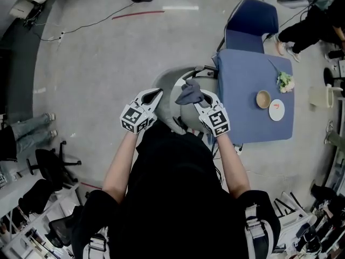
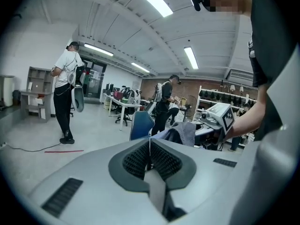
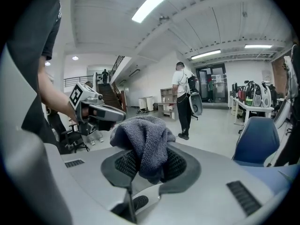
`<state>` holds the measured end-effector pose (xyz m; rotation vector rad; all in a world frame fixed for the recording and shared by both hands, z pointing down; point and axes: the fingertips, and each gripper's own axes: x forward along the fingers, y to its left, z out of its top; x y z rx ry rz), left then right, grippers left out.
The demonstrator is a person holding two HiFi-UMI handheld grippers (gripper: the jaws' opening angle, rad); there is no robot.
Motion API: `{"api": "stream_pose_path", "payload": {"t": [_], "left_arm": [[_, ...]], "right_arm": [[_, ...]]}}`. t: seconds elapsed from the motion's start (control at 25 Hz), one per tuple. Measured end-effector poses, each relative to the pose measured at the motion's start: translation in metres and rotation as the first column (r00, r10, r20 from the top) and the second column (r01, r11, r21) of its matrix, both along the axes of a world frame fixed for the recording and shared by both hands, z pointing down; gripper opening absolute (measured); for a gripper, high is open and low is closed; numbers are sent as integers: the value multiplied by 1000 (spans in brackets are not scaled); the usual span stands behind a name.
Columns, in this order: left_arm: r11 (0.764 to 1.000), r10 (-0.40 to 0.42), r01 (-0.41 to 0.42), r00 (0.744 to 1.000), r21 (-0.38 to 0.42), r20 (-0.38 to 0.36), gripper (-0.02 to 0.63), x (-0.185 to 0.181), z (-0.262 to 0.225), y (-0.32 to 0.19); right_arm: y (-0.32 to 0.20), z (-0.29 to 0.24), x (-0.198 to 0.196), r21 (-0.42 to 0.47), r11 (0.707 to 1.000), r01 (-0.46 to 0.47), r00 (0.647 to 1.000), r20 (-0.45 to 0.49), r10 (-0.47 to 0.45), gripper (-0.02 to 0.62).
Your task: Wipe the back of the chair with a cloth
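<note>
The cloth point(image 3: 143, 142) is grey-blue terry, nubbly and crumpled into a soft bunch. The right gripper point(image 1: 200, 101) has its ribbed black jaws clenched on the cloth's folds. The bunch stands out past the jaw tips, its long axis roughly along the jaws. The left gripper point(image 2: 150, 157) is pressed closed on nothing, its ribbed pads meeting. Both forearms reach forward, with the grippers side by side. The smooth, pale grey, curved chair point(image 1: 166, 85) lies just beyond and below both jaws.
</note>
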<state>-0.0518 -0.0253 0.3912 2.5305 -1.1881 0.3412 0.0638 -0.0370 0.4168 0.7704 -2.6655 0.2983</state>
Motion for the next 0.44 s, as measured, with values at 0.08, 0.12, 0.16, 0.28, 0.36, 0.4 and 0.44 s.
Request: {"api": "stream_pose_path", "payload": {"t": [0.08, 0.12, 0.16, 0.28, 0.36, 0.4, 0.44], "left_arm": [[1000, 10, -10, 1000, 7, 9, 26, 6, -4, 4], [1000, 12, -12, 1000, 10, 12, 26, 8, -7, 5], [1000, 12, -12, 1000, 14, 13, 26, 10, -9, 7], [1000, 10, -10, 1000, 18, 15, 26, 15, -11, 11], [1000, 11, -12, 1000, 16, 19, 26, 18, -10, 15], [1000, 12, -13, 1000, 15, 22, 26, 20, -9, 17], [1000, 14, -14, 1000, 14, 26, 26, 21, -8, 19]], "right_arm": [[7, 1, 5, 0, 1000, 6, 1000, -6, -6, 118], [10, 0, 8, 0, 1000, 5, 1000, -6, -5, 118], [11, 0, 11, 2, 1000, 2, 1000, -6, -2, 118], [14, 3, 18, -3, 1000, -8, 1000, -1, 8, 118], [17, 5, 21, -8, 1000, -10, 1000, 1, 10, 118], [19, 7, 23, -8, 1000, -11, 1000, 1, 11, 117], [20, 8, 25, -9, 1000, -11, 1000, 0, 11, 117]]}}
